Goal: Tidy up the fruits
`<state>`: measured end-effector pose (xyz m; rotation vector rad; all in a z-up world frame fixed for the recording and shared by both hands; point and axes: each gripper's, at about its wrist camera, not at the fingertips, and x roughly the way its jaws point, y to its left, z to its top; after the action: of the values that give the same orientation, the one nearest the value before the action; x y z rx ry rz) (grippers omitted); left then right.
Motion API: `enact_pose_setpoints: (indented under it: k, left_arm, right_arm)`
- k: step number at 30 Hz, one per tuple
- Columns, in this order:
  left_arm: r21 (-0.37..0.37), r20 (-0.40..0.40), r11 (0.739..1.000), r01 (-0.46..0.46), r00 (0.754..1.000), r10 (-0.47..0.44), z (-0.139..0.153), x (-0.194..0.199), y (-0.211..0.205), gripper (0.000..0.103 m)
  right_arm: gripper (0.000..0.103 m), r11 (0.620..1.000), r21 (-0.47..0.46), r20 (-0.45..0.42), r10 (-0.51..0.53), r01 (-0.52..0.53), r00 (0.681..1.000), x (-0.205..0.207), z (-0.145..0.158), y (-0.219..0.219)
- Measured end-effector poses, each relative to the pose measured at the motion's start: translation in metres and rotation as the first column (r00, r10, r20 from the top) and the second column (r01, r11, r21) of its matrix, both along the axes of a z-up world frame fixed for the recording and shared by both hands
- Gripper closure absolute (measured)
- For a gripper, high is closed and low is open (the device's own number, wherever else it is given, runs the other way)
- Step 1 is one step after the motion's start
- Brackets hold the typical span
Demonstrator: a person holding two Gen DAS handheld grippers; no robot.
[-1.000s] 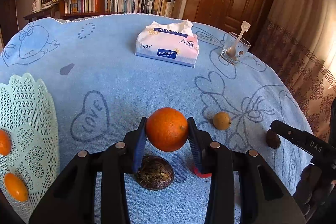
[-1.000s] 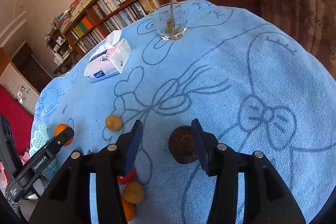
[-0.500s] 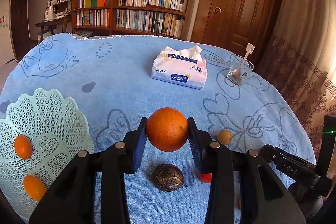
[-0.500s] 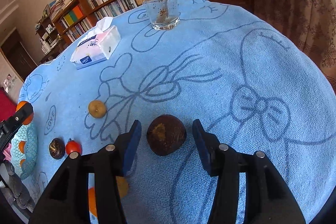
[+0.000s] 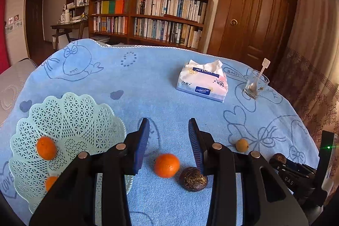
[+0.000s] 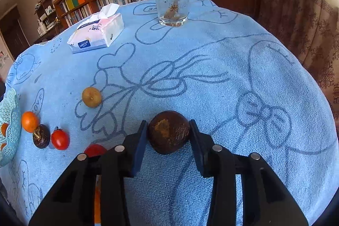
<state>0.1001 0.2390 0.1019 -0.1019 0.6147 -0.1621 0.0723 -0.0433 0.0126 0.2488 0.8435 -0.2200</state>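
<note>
The right gripper (image 6: 168,132) is clamped on a dark brown fruit (image 6: 168,131), pads touching both its sides, so the step in hand is picking it up. The left gripper (image 5: 168,141) hangs wide and empty, with an orange (image 5: 166,165) on the cloth just below its gap. Next, the brown fruit probably needs lifting and carrying far left to the mesh basket (image 5: 70,111).

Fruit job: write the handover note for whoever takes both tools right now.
Left tool: open, empty, above the orange lying on the blue cloth beside the basket.
Right tool: shut on the dark brown fruit.
Done: two small oranges in the basket.
Left: orange, wrinkled dark fruit, cherry tomato, yellow-brown fruit.
</note>
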Motion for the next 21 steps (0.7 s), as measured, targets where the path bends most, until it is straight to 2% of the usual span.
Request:
enact_pose_setpoints:
  k: [7, 11, 13, 18, 21]
  left_arm:
    - [-0.047, -0.004, 0.996, -0.075, 0.997, 0.075, 0.002, -0.006, 0.036, 0.064]
    - [-0.086, -0.031, 0.996, -0.022, 0.999, 0.019, -0.001, -0.010, 0.030, 0.060]
    - [-0.093, -0.051, 0.996, 0.015, 0.998, -0.020, -0.006, -0.013, 0.020, 0.052]
    - [-0.097, -0.127, 0.992, 0.078, 0.988, -0.090, -0.032, -0.028, -0.003, 0.052]
    - [-0.084, -0.165, 0.993, 0.078, 0.982, -0.091, -0.048, -0.035, -0.009, 0.052]
  right_arm:
    - [0.064, 1.000, -0.004, 0.004, -0.009, 0.009, 1.000, 0.000, 0.000, 0.001]
    - [0.064, 1.000, -0.005, 0.004, -0.009, 0.009, 1.000, 0.000, 0.000, 0.001]
    - [0.064, 1.000, 0.001, 0.005, -0.009, 0.009, 1.000, 0.000, 0.000, 0.000]
    - [0.064, 1.000, 0.010, 0.006, -0.009, 0.009, 1.000, 0.000, 0.000, -0.001]
    - [0.064, 1.000, 0.012, 0.006, -0.010, 0.010, 1.000, 0.000, 0.000, -0.001]
